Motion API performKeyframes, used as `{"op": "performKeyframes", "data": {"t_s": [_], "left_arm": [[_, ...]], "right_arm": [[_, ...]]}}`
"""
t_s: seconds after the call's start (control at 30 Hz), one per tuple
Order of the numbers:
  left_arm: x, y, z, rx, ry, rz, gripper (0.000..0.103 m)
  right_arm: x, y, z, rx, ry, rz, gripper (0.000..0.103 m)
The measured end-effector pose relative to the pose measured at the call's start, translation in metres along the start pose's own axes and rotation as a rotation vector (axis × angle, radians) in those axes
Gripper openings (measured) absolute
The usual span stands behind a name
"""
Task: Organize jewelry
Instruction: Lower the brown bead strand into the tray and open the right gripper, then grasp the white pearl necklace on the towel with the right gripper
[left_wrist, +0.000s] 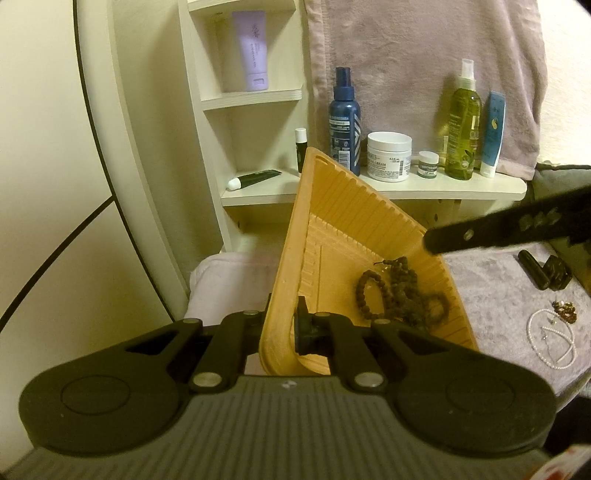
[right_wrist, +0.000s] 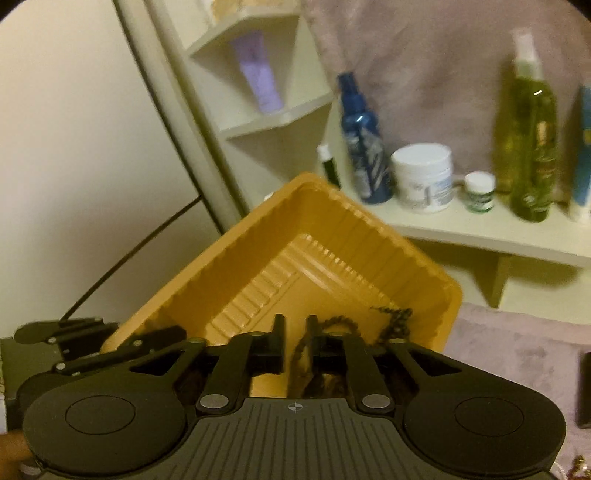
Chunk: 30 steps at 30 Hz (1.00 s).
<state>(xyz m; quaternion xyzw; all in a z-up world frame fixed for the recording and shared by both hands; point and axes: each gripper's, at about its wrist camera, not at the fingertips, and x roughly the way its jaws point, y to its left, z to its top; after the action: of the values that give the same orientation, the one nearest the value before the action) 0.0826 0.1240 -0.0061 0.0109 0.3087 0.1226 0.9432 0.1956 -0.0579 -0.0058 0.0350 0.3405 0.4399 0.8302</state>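
With the left gripper (left_wrist: 279, 326) clamped on the rim of the tilted orange tray (left_wrist: 334, 206), the right gripper (right_wrist: 294, 341) hung part-open over the brown bead strands (left_wrist: 400, 295) lying inside, apparently just dropped; next likely the pearl necklace (left_wrist: 553, 341) on the cloth.

Blue spray bottle (left_wrist: 345, 122), white cream jar (left_wrist: 389, 156), green bottle (left_wrist: 461, 125) on shelf (left_wrist: 443, 188).

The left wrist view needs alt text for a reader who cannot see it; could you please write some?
The left gripper is shut on the rim of a tilted orange ribbed tray holding dark brown bead strands. A pearl necklace lies on the mauve cloth to the right, below a toiletries shelf.
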Motion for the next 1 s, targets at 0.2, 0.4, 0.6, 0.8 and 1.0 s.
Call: {"op": "performKeyframes", "data": {"t_s": [0.2, 0.4, 0.6, 0.8, 1.0], "left_arm": [[-0.001, -0.001, 0.0, 0.001, -0.001, 0.001, 0.006], [-0.002, -0.003, 0.001, 0.006, -0.002, 0.004, 0.006], [-0.002, -0.003, 0.001, 0.009, -0.004, 0.003, 0.006], [-0.003, -0.006, 0.001, 0.018, -0.004, 0.008, 0.006], [-0.004, -0.007, 0.001, 0.025, -0.001, 0.011, 0.006]], "right_arm": [[-0.046, -0.03, -0.016, 0.068, -0.129, -0.088, 0.043], [-0.093, -0.067, -0.047, 0.156, -0.216, -0.269, 0.044], [-0.128, -0.093, -0.078, 0.199, -0.214, -0.436, 0.044], [-0.142, -0.111, -0.114, 0.228, -0.14, -0.538, 0.044], [-0.132, -0.111, -0.139, 0.195, -0.049, -0.543, 0.044]]}}
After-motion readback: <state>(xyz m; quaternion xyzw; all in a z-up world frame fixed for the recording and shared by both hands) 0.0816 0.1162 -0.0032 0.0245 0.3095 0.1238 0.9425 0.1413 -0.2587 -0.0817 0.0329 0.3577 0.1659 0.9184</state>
